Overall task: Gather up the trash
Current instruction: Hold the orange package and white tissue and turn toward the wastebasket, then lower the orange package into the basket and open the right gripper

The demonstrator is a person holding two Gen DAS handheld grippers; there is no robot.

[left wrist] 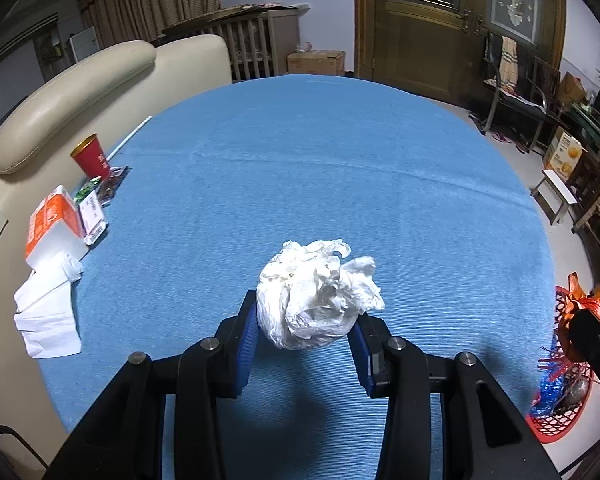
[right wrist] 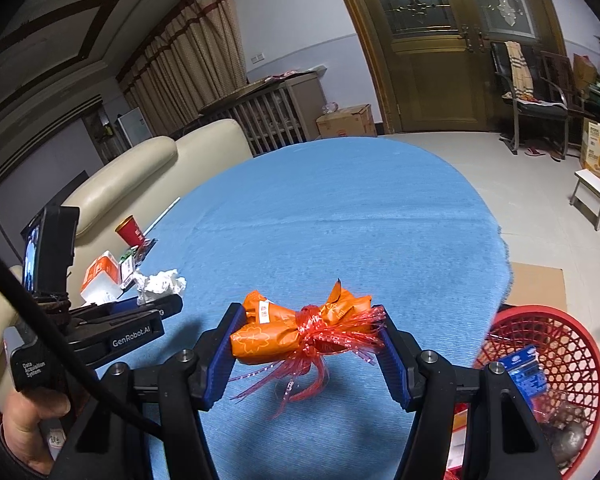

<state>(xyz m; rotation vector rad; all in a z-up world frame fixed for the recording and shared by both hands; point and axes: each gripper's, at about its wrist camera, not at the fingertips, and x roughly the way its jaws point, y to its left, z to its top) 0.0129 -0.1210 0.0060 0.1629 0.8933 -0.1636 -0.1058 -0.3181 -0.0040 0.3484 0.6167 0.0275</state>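
Observation:
My left gripper (left wrist: 304,316) is shut on a crumpled white paper ball (left wrist: 316,296), held just above the blue tablecloth (left wrist: 320,160); its shadow lies below. The same ball (right wrist: 162,282) and the left gripper (right wrist: 156,304) show at the left of the right wrist view. My right gripper (right wrist: 308,332) is shut on an orange wrapper bundle (right wrist: 292,328) tied with red ribbon, lifted over the cloth. A red mesh basket (right wrist: 540,328) with trash in it stands beside the table's right edge, also seen as the basket (left wrist: 560,420) in the left wrist view.
At the table's left edge lie a red paper cup (left wrist: 92,156), an orange and white tissue pack (left wrist: 54,224), small packets (left wrist: 96,204) and loose white tissue (left wrist: 46,312). A cream sofa (left wrist: 80,84) borders that side. A hand (right wrist: 32,420) holds the left gripper.

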